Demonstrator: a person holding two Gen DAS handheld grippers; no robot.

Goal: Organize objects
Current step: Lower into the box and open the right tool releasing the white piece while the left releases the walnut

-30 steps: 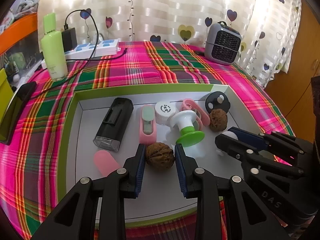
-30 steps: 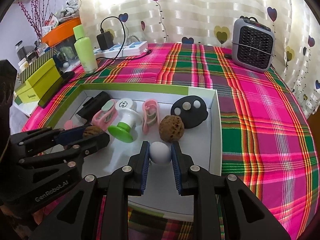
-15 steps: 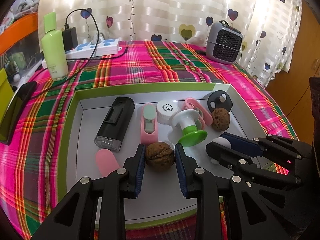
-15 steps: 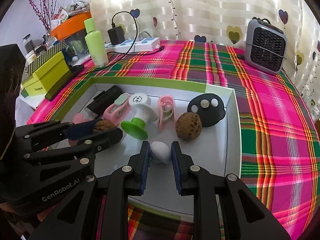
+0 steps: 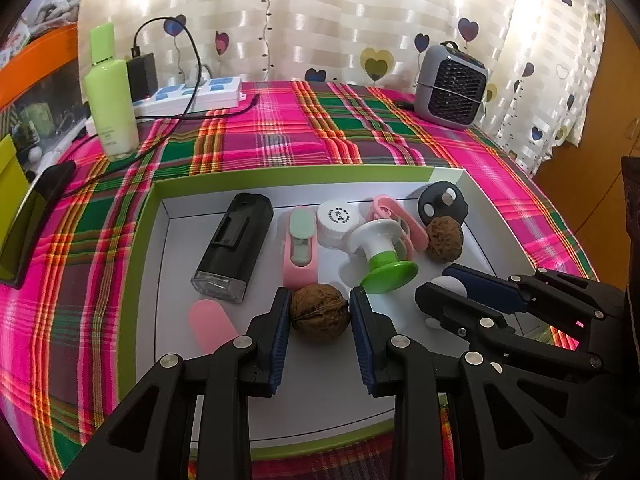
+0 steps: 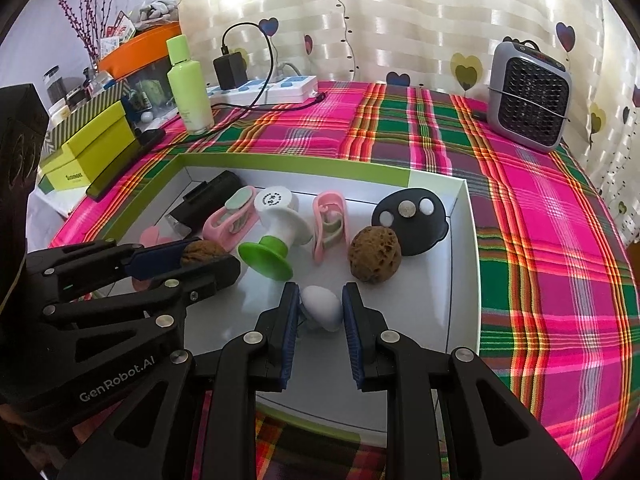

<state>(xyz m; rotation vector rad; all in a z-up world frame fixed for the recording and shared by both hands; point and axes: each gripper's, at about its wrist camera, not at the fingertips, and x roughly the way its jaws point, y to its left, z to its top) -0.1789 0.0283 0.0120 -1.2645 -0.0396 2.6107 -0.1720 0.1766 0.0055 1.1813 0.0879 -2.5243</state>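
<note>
While the left tool (image 5: 320, 312) clenched a walnut (image 5: 319, 310) and the right tool (image 6: 320, 306) a white egg (image 6: 322, 307) inside the tray (image 5: 280, 174), gentle, level lifts seemed advisable.

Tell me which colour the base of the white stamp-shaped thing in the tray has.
The base is bright green; the right wrist view shows it best.

Table (image 6: 400, 136) covered by a pink, green and red plaid cloth. Directly on it: a green-rimmed white tray (image 6: 304, 168) at front; grey heater (image 6: 528, 104) rear right; white power strip (image 6: 268, 88) and green bottle (image 6: 190, 88) rear left; a dark flat item (image 5: 28, 216), possibly a phone, at left edge.
</note>
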